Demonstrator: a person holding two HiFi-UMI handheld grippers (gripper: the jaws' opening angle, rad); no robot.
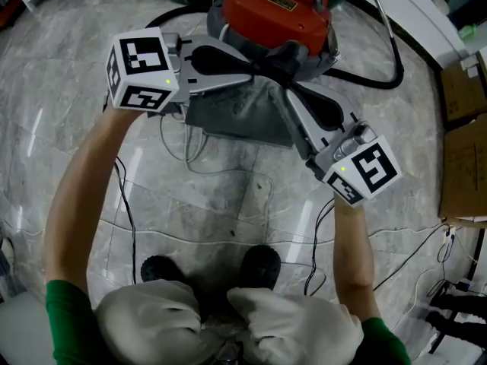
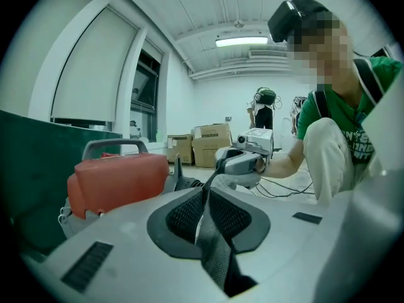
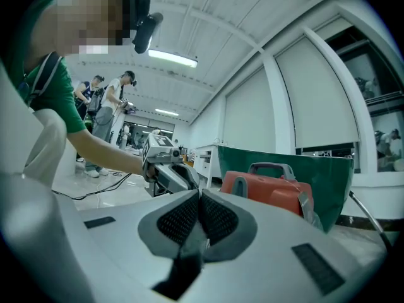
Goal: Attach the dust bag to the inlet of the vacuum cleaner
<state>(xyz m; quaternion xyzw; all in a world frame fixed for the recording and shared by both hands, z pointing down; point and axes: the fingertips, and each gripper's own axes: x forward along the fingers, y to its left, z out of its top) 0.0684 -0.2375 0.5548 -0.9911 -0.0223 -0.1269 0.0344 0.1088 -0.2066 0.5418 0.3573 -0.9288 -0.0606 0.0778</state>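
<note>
The red vacuum cleaner point(image 1: 274, 10) stands on the marble floor just beyond both grippers. Below it hangs the grey dust bag point(image 1: 243, 112), with its top edge up against the machine. My left gripper point(image 1: 260, 71) reaches in from the left. In the left gripper view a strip of the bag's fabric point(image 2: 218, 257) runs between its pads, and a thin light gap shows beside the fabric. My right gripper point(image 1: 293, 91) comes in from the right, shut on the bag's fabric point(image 3: 189, 257). The vacuum point(image 2: 117, 182) point(image 3: 271, 191) fills the space behind each pair of jaws.
A black hose point(image 1: 380, 74) loops at the vacuum's right. Thin cables point(image 1: 190, 158) trail across the floor near the person's shoes point(image 1: 259, 268). Cardboard boxes point(image 1: 464, 143) stand at the right edge. A green panel point(image 3: 303, 163) rises behind the vacuum. Other people point(image 3: 113, 118) stand far back.
</note>
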